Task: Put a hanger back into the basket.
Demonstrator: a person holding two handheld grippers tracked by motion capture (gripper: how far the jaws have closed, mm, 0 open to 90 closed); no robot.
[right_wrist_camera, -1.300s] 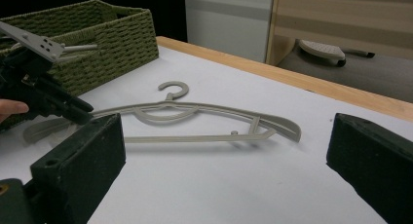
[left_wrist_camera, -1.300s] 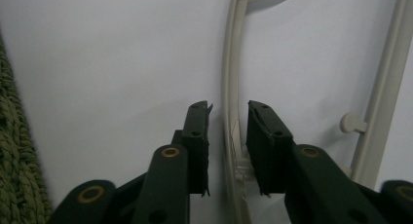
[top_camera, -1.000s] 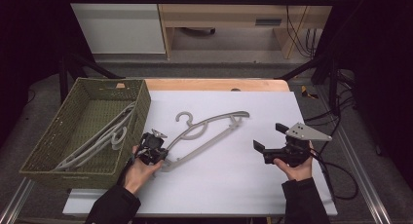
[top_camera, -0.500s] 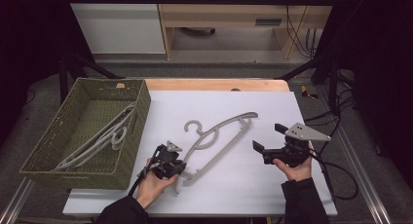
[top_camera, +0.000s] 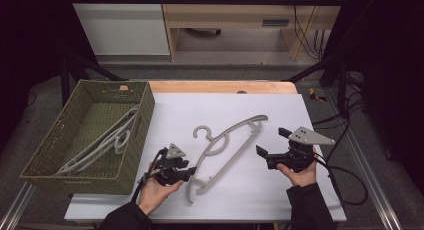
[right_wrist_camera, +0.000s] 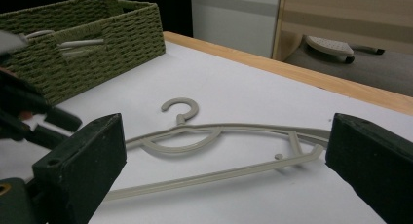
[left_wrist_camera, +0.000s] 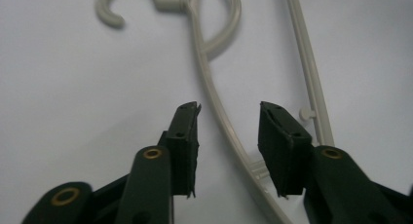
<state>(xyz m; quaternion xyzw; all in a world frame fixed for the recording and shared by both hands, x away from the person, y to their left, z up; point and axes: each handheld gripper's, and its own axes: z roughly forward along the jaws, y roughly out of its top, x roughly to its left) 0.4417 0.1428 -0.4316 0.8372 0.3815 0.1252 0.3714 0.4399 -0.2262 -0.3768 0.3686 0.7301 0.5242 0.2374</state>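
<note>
The hanger lay flat mid-table, right of the basket. The left gripper had just been opening, its jaws part-open astride one arm, pads clear. The right gripper gaped wide, empty. Light, stiff, slick plastic: best gripped mid-arm.

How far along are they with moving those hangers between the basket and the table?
One hanger lies flat on the white table. The left gripper is at its lower arm; its jaws have just been opening, astride the arm without pinching it, so it looks freshly let go. The right gripper waits open beside it. More hangers lie in the basket; those seem left to handle.
</note>
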